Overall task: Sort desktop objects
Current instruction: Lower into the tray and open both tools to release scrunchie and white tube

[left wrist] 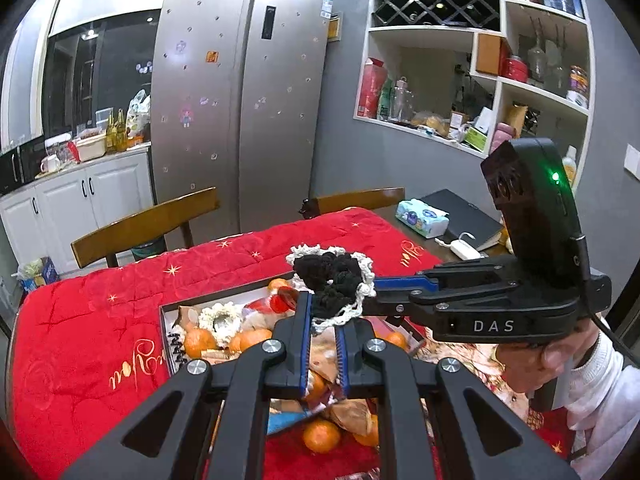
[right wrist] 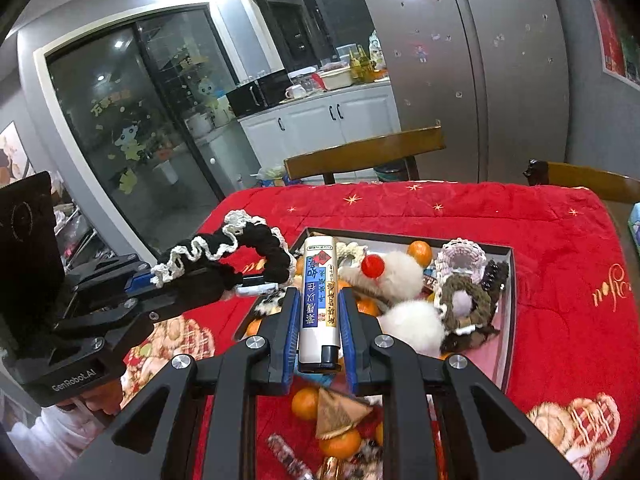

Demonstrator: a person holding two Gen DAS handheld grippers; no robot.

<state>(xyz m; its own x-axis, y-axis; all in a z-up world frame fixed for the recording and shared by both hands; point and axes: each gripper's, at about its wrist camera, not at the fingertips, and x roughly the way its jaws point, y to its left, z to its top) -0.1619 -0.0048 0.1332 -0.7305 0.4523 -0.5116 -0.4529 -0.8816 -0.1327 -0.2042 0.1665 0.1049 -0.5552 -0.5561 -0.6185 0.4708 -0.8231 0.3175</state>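
My left gripper (left wrist: 323,322) is shut on a black scrunchie with white crochet trim (left wrist: 334,280) and holds it above the open box (left wrist: 166,322). In the right wrist view the same scrunchie (right wrist: 240,250) hangs from the left gripper (right wrist: 256,286) at the box's left side. My right gripper (right wrist: 320,308) is shut on a white lighter with blue and red print (right wrist: 319,304), held upright above the box's near edge. The box (right wrist: 512,300) holds white pom-poms (right wrist: 414,320), a brown scrunchie (right wrist: 464,300), a pale crochet piece (right wrist: 460,258) and tangerines (right wrist: 420,250).
A red quilted cloth (left wrist: 100,320) covers the table. Loose tangerines (right wrist: 306,402) and snack wrappers (right wrist: 340,412) lie on it in front of the box. Two wooden chairs (left wrist: 148,220) stand behind the table. A tissue pack (left wrist: 422,216) and notebook (left wrist: 464,212) lie at far right.
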